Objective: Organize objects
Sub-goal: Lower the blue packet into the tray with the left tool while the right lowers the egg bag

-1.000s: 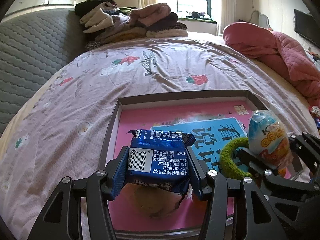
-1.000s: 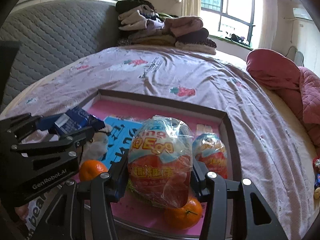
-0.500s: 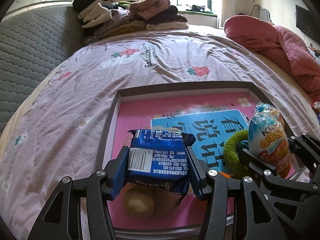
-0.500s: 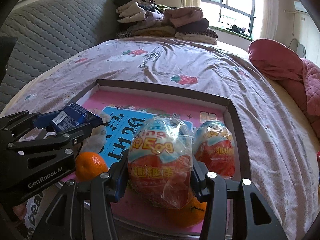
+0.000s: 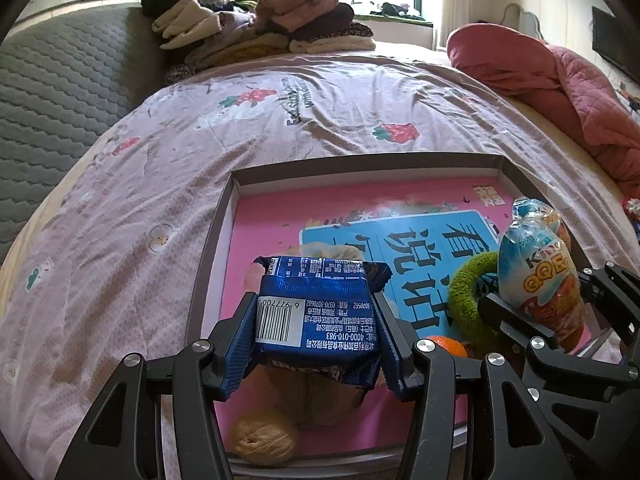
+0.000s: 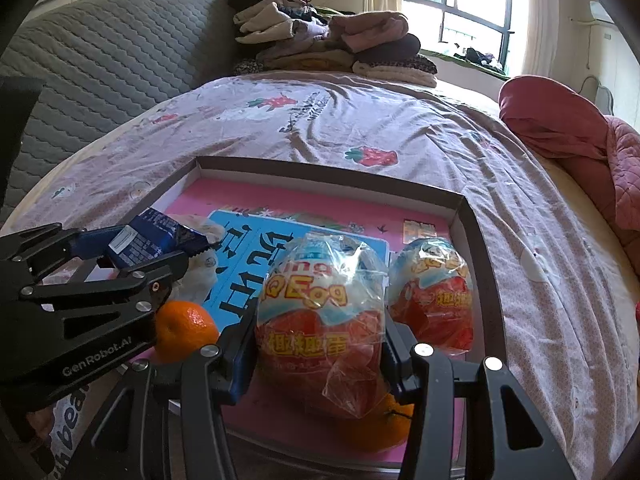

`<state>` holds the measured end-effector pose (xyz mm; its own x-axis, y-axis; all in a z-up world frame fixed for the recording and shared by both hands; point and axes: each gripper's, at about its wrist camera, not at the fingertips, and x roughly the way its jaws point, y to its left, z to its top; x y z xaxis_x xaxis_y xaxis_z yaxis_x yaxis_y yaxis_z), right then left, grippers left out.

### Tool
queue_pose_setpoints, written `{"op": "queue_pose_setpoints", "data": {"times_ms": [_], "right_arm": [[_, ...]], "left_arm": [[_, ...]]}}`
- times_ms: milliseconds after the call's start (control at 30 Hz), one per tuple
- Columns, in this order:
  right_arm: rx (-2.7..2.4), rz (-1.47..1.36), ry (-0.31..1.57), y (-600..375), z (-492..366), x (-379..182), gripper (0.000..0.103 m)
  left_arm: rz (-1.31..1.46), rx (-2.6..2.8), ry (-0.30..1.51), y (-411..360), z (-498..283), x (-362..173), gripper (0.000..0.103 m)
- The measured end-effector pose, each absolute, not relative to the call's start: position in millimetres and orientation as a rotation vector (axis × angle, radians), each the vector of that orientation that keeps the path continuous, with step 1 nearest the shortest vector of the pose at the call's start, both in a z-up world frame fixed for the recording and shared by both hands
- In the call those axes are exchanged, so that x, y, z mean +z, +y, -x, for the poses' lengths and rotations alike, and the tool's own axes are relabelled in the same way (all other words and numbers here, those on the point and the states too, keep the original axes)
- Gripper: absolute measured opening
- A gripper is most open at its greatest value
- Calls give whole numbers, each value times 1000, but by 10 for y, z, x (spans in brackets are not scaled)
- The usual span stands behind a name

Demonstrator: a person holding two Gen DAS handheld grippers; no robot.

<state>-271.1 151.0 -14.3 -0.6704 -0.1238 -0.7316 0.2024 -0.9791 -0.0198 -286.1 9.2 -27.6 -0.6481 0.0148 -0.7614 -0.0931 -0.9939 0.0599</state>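
A shallow box lid (image 5: 360, 168) with a pink and blue printed floor lies on the bed; it also shows in the right wrist view (image 6: 336, 176). My left gripper (image 5: 316, 332) is shut on a blue snack packet (image 5: 316, 312) and holds it above the lid's near left part. My right gripper (image 6: 320, 348) is shut on a wrapped toy egg (image 6: 320, 320) above the lid's near right part. In the lid lie a second toy egg (image 6: 434, 288), two oranges (image 6: 184, 330), a walnut (image 5: 264, 438) and a green fuzzy ring (image 5: 470, 288).
The bed has a pink flowered sheet (image 5: 280, 120). A grey quilted headboard (image 5: 60, 96) is at the left. Folded clothes (image 5: 256, 36) are stacked at the far end. A red quilt (image 5: 560, 80) lies at the right.
Both grippers have drawn back toward the lid's near edge, each keeping its hold. More of the lid's floor, a walnut and an orange have come into view.
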Motion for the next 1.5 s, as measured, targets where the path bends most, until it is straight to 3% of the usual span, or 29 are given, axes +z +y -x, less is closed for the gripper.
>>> {"op": "queue_pose_setpoints", "data": {"times_ms": [967, 1500], "right_arm": [[-2717, -1193, 188, 1523, 2708, -167, 52], [-2705, -1230, 156, 1558, 2736, -172, 54]], "left_arm": [[1346, 2761, 135, 37, 2909, -360, 58], [1361, 2742, 131, 17, 2921, -390, 65]]}}
